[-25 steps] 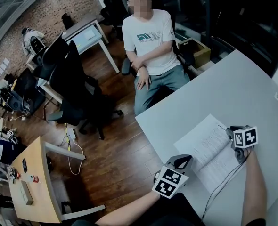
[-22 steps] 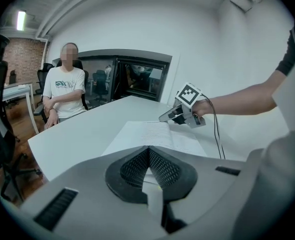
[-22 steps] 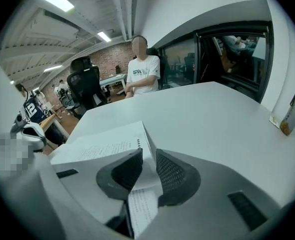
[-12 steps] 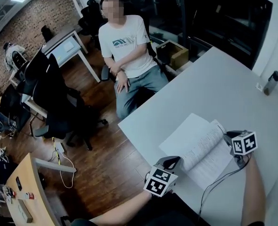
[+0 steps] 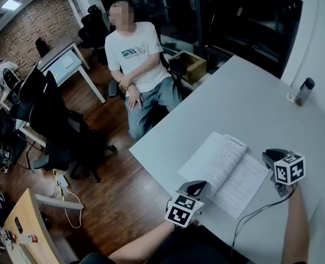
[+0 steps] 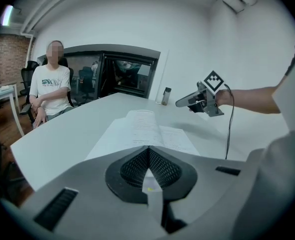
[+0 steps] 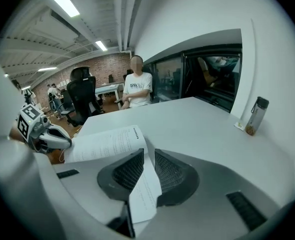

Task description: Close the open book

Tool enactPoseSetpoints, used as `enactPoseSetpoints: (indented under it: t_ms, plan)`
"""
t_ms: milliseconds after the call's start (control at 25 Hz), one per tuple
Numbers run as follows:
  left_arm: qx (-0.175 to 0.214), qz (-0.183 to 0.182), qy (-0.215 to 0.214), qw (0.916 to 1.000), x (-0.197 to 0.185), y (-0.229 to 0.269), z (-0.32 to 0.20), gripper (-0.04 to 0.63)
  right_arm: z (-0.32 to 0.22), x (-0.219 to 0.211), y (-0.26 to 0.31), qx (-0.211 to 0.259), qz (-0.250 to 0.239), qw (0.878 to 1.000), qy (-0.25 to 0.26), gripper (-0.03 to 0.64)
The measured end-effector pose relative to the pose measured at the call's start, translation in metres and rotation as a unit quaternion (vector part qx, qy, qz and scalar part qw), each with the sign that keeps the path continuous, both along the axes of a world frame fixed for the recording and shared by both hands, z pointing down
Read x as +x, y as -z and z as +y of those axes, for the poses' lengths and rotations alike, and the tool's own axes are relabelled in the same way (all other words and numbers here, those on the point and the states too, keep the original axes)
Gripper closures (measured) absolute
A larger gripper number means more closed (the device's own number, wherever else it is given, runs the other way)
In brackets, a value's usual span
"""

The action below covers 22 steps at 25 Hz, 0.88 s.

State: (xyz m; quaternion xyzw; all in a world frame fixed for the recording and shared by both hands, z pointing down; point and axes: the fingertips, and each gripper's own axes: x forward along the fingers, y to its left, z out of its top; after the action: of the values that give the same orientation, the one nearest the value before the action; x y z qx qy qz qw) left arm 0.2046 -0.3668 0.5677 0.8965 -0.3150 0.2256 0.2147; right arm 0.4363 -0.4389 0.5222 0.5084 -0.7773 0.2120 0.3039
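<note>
Right gripper view: page (image 7: 143, 193), lower edge hidden, pinched by just-tightened right gripper (image 7: 148, 151); left gripper (image 6: 148, 149) closed.

An open book (image 5: 220, 169) with white pages of dense black print lies on the pale counter (image 5: 250, 109), close to the near edge, its spine angled away. What may be a spiral binding runs along the far end. The right-hand page is raised and curls upward.
</note>
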Motion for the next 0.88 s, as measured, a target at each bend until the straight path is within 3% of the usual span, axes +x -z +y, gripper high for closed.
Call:
enactPoseSetpoints:
  t_ms: [240, 520, 800, 880]
  plan:
    - [-0.003, 0.003, -0.015, 0.9999, 0.010, 0.000, 0.009, 0.591, -0.013, -0.086, 0.017, 0.024, -0.030, 0.997, 0.060, 0.545]
    - [-0.007, -0.004, 0.025, 0.9997, -0.018, 0.001, 0.002, 0.591, -0.037, -0.167, -0.031, -0.031, -0.034, 0.992, 0.114, 0.544]
    - [-0.017, -0.009, 0.065, 0.9977, -0.054, -0.016, -0.011, 0.591, -0.035, -0.172, -0.092, -0.106, 0.031, 0.985, 0.131, 0.545]
    - [-0.022, -0.007, 0.066, 0.9975, -0.059, -0.020, -0.012, 0.591, -0.028, -0.162, -0.097, -0.115, 0.039, 0.985, 0.120, 0.600]
